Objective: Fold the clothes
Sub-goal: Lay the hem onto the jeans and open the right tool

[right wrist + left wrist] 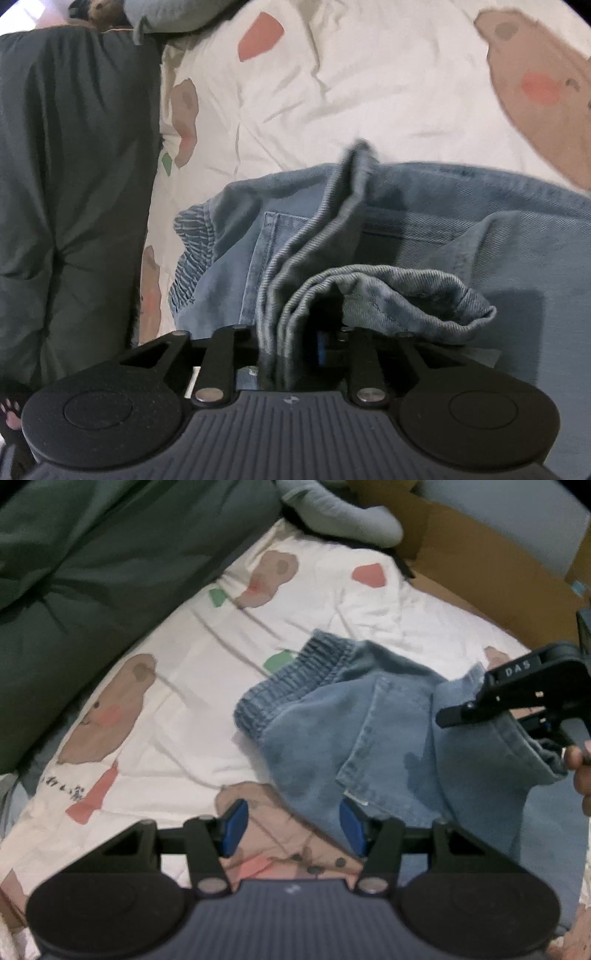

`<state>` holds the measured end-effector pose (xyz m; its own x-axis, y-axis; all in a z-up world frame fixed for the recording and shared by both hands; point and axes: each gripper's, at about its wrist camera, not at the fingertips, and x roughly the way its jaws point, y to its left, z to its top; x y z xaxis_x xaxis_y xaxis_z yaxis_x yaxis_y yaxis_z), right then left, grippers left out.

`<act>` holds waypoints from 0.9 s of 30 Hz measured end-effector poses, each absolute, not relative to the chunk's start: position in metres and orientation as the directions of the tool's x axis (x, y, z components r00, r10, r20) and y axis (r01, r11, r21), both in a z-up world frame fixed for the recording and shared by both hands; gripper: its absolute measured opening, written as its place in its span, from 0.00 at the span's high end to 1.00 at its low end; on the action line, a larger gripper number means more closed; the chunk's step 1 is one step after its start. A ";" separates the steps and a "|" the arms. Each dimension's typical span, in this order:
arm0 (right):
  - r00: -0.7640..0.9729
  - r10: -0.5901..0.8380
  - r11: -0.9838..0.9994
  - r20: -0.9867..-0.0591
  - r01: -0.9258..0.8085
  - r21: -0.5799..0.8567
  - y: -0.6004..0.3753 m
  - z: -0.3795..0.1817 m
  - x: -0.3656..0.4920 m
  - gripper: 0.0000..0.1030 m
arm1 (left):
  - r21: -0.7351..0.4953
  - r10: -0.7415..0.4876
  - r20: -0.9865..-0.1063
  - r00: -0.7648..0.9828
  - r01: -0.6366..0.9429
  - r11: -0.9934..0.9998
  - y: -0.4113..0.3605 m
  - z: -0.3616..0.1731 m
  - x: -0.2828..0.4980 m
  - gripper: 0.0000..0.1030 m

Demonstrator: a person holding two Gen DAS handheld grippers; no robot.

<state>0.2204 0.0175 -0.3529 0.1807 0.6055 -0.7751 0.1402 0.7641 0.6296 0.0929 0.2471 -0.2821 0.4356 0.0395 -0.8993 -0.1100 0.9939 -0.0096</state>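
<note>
A pair of light blue jeans (369,738) with a ribbed elastic waistband (291,686) lies rumpled on a white bedspread with bear prints (184,701). My left gripper (293,827) is open just in front of the jeans' near edge, its blue pads empty. In the left wrist view my right gripper (476,701) is at the right, clamped on a lifted fold of denim. In the right wrist view the right gripper (291,350) is shut on a bunched hem of the jeans (369,291), which hides its pads.
A dark green quilt (74,572) runs along the left of the bedspread. A grey garment (343,517) lies at the far end beside brown cardboard (480,565). A person's fingers (580,771) show at the right edge.
</note>
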 end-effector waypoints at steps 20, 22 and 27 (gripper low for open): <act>0.133 0.776 0.613 -0.617 0.072 0.787 0.058 -0.323 0.228 0.31 | -0.003 0.082 -0.884 0.461 -0.181 0.983 0.276 -0.260 0.084 0.43; 0.146 0.755 0.639 -0.639 0.049 0.767 0.049 -0.321 0.229 0.31 | -0.020 0.069 -0.882 0.466 -0.183 0.983 0.275 -0.262 0.084 0.43; 0.150 0.733 0.668 -0.664 0.027 0.744 0.026 -0.325 0.228 0.31 | -0.074 0.017 -0.888 0.459 -0.179 0.981 0.261 -0.279 0.086 0.42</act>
